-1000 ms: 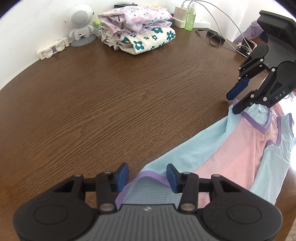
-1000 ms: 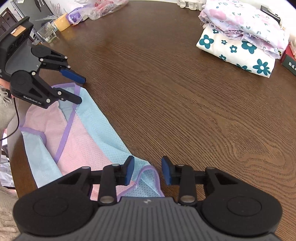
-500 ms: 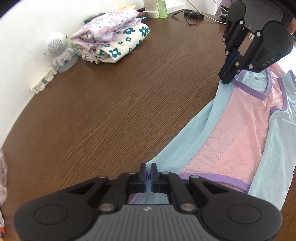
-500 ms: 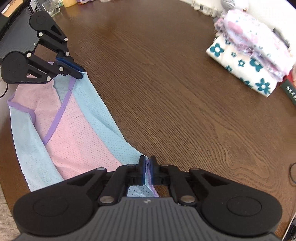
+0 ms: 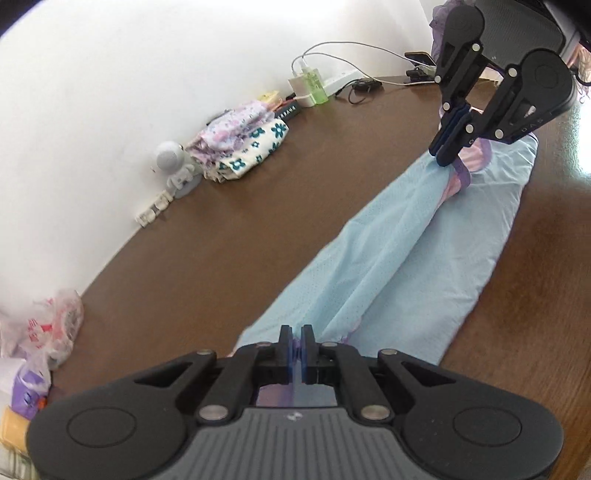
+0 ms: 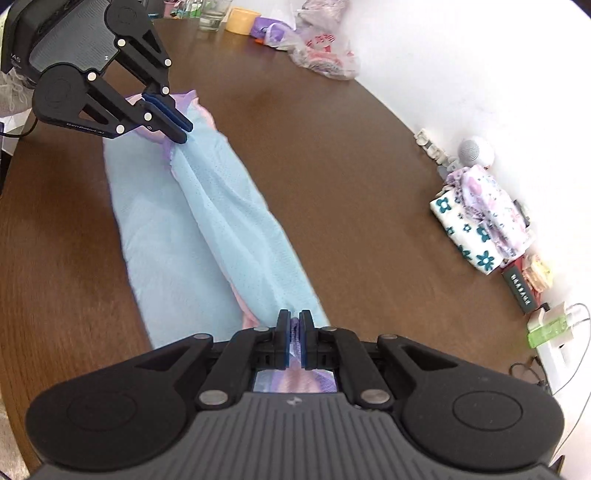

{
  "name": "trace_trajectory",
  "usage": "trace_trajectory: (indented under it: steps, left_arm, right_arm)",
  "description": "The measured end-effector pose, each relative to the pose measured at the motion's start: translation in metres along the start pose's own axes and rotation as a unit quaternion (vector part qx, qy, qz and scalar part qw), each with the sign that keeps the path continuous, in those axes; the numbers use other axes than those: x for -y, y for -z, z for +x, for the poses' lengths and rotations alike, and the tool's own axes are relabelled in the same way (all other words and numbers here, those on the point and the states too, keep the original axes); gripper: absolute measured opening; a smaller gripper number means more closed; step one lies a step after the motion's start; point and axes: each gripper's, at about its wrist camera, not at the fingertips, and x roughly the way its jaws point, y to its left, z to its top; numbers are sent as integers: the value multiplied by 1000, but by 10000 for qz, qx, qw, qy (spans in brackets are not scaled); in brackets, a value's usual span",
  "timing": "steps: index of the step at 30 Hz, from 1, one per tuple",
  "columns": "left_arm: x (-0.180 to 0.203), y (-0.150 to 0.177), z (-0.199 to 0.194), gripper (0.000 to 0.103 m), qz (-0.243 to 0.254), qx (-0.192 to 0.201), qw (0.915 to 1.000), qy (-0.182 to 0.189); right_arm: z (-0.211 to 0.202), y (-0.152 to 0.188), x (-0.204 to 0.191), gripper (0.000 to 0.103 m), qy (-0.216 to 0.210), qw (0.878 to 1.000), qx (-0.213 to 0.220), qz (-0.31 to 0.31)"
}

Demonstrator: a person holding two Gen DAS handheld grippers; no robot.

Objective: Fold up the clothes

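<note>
A light blue and pink mesh vest with purple trim (image 5: 413, 254) (image 6: 207, 229) lies stretched between both grippers over the brown table, one long side lifted and folding across the rest. My left gripper (image 5: 295, 334) is shut on the purple trim at one end; in the right wrist view it (image 6: 177, 127) pinches the far end. My right gripper (image 6: 294, 319) is shut on the trim at the other end, and the left wrist view shows it (image 5: 443, 155) raised above the table with the cloth hanging from it.
A stack of folded floral clothes (image 5: 240, 147) (image 6: 480, 225) sits by the white wall, beside a small white robot figure (image 5: 173, 162). Chargers, a green bottle (image 5: 317, 86) and cables lie farther along. Plastic bags (image 6: 321, 51) and a glass (image 6: 214, 16) crowd the opposite table end.
Both grippers shut on the vest's edge, then lifted it and carried it over the garment. The pink front is now mostly covered by light blue fabric.
</note>
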Motion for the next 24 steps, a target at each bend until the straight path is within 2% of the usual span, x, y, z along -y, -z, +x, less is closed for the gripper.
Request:
trace_trajectory:
  steps: [2, 5, 6, 7, 9, 11, 13, 16, 18, 21, 23, 24]
  left_arm:
    - [-1, 4, 0, 4, -200, -68, 9998, 40]
    - [-12, 5, -3, 14, -560, -143, 9982, 159]
    - [-16, 4, -4, 20, -642, -158, 9976, 183]
    - [-20, 4, -5, 31, -721, -156, 9971, 193]
    - [-27, 3, -6, 41, -892, -151, 9958, 174]
    - [-36, 4, -4, 42, -1139, -239, 9930, 223]
    - [-45, 5, 0, 53, -1443, -359, 9885, 274]
    - [-69, 16, 9, 54, -2121, -612, 9749, 294]
    - [-86, 25, 12, 53, -2516, -741, 9648, 215]
    - [-109, 41, 11, 51, -3015, -764, 9501, 218]
    - [-121, 47, 10, 51, -3217, -754, 9436, 214]
    - [-124, 49, 11, 51, -3200, -792, 9440, 127]
  right_arm:
    - [-2, 8, -14, 4, 33, 10000, 15, -69]
    - [-6, 19, -35, 8, 83, 9998, 36, -173]
    - [-10, 20, -33, 11, 67, 9999, 90, -31]
    - [-14, 22, -30, 13, 51, 9998, 143, 113]
    - [-20, 24, -23, 24, -5, 9987, 267, 428]
    - [-25, 27, -17, 27, -172, 9959, 411, 786]
    - [-29, 30, -10, 32, -378, 9909, 566, 1159]
    - [-26, 31, 0, 36, -721, 9804, 714, 1690]
    - [-23, 33, 5, 36, -767, 9745, 785, 1957]
    - [-17, 37, 13, 36, -1002, 9624, 865, 2371]
    - [-15, 39, 18, 36, -1137, 9546, 938, 2589]
    - [-14, 39, 17, 36, -1023, 9565, 935, 2566]
